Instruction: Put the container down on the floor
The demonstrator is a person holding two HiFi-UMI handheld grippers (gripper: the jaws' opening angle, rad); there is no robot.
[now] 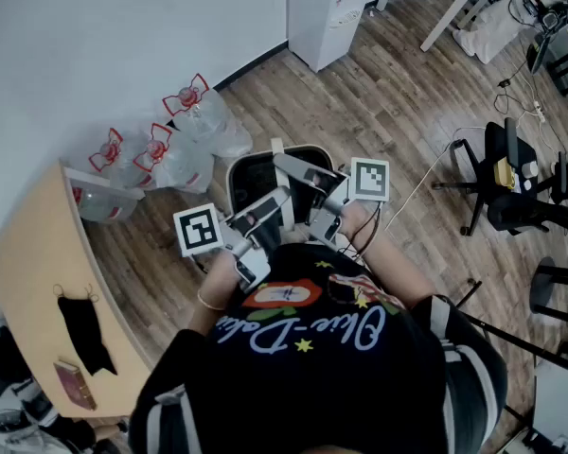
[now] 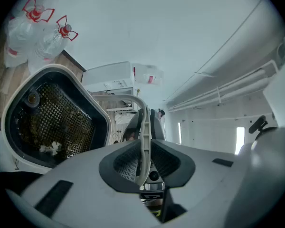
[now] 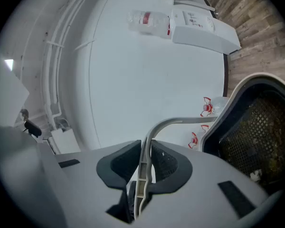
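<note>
The left gripper [image 2: 143, 148] and the right gripper [image 3: 143, 163] both pinch the thin grey handle [image 2: 141, 122] of the container [image 1: 235, 173]. The container is up over the wooden floor [image 1: 388, 112].

Head view steeply down from overhead; gripper views level, close on the shared container handle [image 2: 143, 141] [image 3: 143, 167]
</note>
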